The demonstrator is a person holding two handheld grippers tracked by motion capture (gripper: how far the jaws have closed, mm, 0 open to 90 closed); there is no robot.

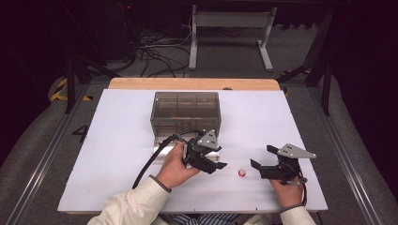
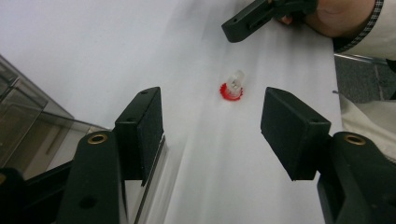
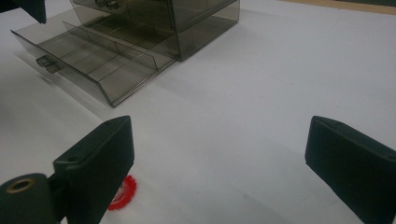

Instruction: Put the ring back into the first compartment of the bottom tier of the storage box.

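A tiny toy point(image 1: 241, 173) with a red frilly base and a clear top sits near the front edge of the bench point(image 1: 117, 136), between the two tools. The left tool point(image 1: 220, 165) is spread with nothing in it. So is the right tool point(image 1: 261, 157). The toy looks light and hard, and may roll. Pinch the clear top gently.

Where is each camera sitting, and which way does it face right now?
High view: above the person's side, facing forward and down on the white table; both forearms and hands.
Left gripper view: on the left gripper, facing the small red-and-clear part; right gripper beyond.
Right gripper view: on the right gripper, facing the smoky drawer box, drawer pulled out.
All three share the part.
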